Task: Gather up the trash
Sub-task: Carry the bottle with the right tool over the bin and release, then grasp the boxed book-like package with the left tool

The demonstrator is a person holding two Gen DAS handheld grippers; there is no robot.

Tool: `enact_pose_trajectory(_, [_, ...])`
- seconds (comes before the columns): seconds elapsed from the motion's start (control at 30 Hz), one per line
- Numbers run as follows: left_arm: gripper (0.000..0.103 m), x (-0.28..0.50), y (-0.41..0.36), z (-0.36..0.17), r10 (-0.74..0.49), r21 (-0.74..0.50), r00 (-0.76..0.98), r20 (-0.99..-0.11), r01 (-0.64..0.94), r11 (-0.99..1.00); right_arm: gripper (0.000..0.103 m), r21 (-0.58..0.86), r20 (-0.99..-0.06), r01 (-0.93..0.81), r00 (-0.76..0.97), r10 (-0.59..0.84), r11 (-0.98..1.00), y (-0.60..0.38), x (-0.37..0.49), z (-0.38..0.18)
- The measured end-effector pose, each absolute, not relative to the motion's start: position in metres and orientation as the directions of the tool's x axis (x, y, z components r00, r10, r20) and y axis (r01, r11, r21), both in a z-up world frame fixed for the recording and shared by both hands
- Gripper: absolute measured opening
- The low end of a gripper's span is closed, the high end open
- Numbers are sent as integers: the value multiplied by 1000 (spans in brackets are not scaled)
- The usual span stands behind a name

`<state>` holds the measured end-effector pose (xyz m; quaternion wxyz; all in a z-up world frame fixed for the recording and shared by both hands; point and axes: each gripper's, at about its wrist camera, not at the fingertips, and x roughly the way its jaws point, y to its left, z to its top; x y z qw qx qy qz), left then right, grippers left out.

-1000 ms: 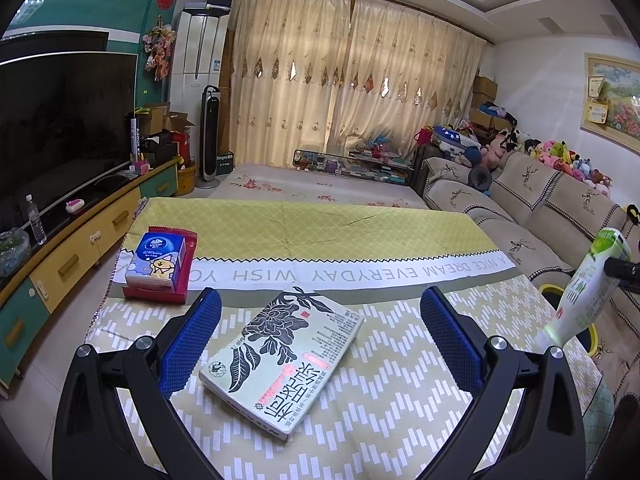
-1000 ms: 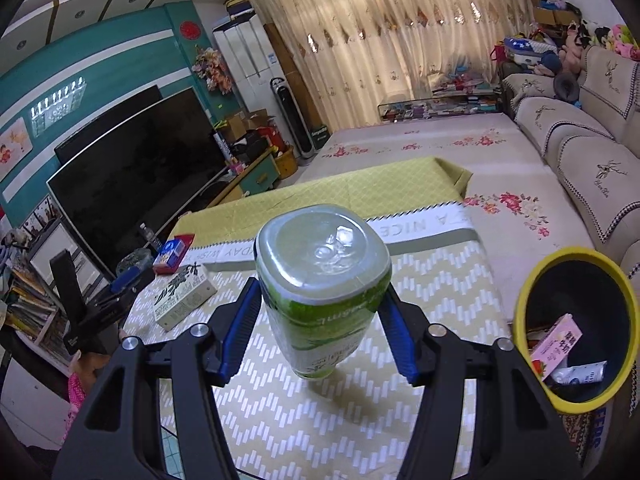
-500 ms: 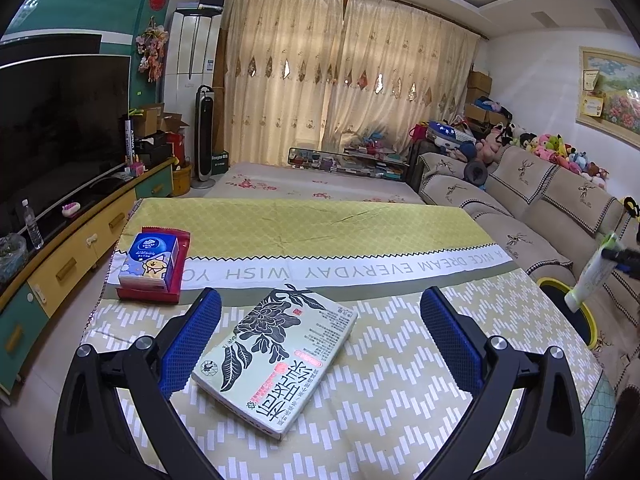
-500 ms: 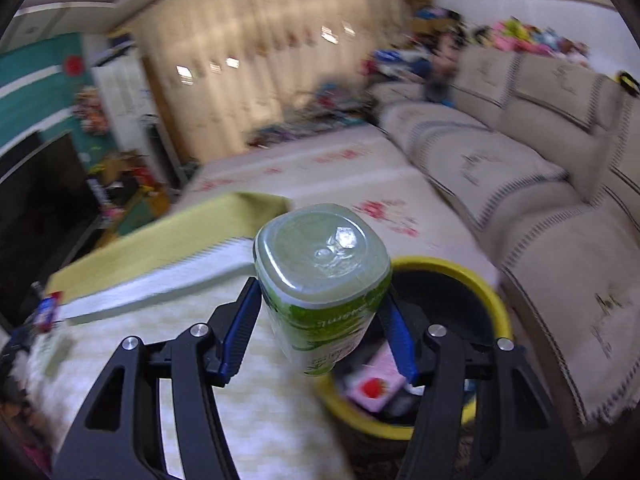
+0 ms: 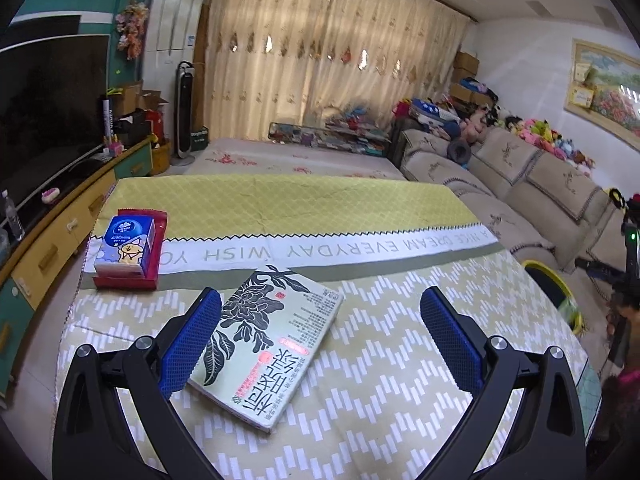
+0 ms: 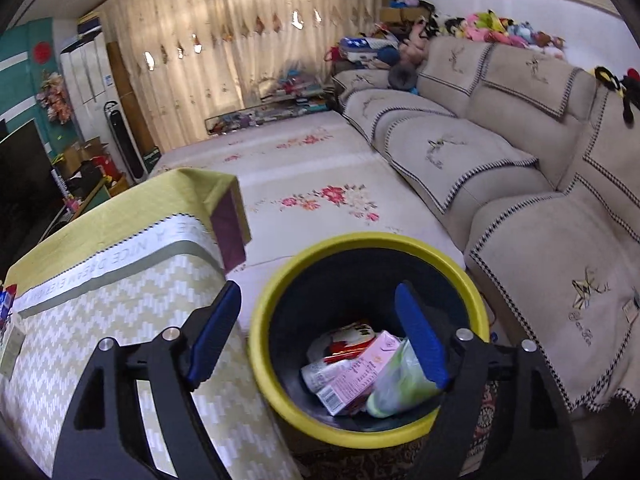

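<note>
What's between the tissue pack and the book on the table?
Nothing: in the left wrist view, only bare patterned tablecloth lies between the tissue pack and the book. The left gripper's blue fingertip sits nearer the camera.

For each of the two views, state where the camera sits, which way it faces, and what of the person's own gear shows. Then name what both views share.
Left wrist: sits on the left tool, looking down across the table at a book; its open blue fingers show.
Right wrist: sits on the right tool, looking down into the yellow-rimmed bin beside the table; its open, empty fingers show.
Shared: table, bin, sofa, curtains.
</note>
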<state>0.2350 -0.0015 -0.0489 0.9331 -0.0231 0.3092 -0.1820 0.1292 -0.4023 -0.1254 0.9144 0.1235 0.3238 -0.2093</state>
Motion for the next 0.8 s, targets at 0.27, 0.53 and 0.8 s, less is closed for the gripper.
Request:
enact_pose_trajectory(0.27, [98, 260, 0, -62, -347, -80, 663, -664, 399, 914, 78, 93, -632, 435, 721, -285, 896, -392, 127, -119])
enact_pose_trajectory(0.53, [98, 276, -6, -80, -343, -32, 595, -727, 469, 882, 78, 101, -644, 418, 719, -261, 903, -388, 128, -125])
enact_pose_trajectory(0.8, [98, 290, -12, -90, -312, 8, 572, -758, 487, 873, 78, 116, -652, 393, 723, -229, 912, -382, 136, -128])
